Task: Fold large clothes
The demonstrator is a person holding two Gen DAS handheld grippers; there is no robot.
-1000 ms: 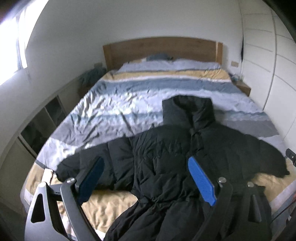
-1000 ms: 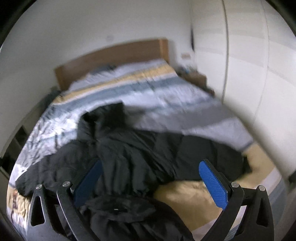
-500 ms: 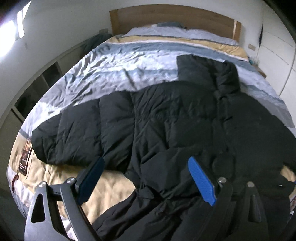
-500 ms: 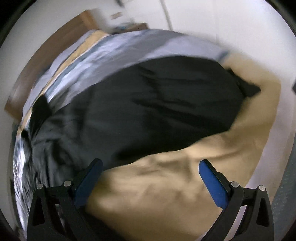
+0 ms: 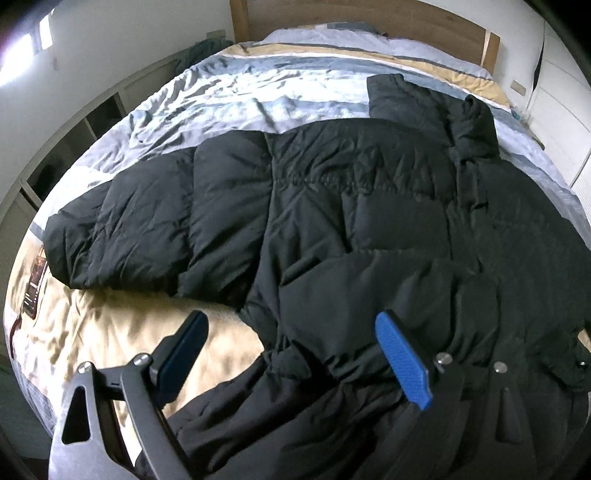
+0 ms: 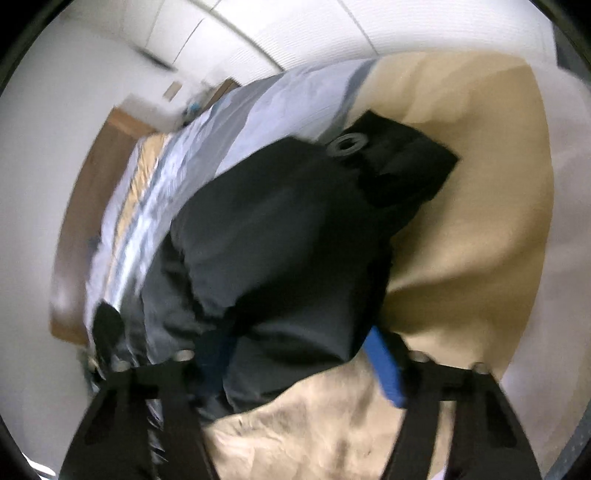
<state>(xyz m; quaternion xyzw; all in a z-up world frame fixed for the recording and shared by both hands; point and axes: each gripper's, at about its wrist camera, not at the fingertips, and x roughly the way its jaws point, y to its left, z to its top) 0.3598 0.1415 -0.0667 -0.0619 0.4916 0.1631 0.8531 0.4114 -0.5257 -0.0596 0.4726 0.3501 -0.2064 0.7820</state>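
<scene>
A black padded coat [image 5: 351, 221] is seen spread across a bed [image 5: 229, 92] covered by a striped duvet in pale blue, grey and tan. One sleeve [image 5: 147, 229] is stretched out toward the left edge, and the hood [image 5: 424, 103] is laid toward the wooden headboard [image 5: 369, 18]. The left gripper [image 5: 291, 354] is held low over the near hem, its jaws spread wide with nothing clamped; the blue right pad [image 5: 402, 365] is set above coat fabric, the darker left pad [image 5: 181, 354] above tan duvet. White cupboards [image 5: 561, 110] are visible at right.
</scene>
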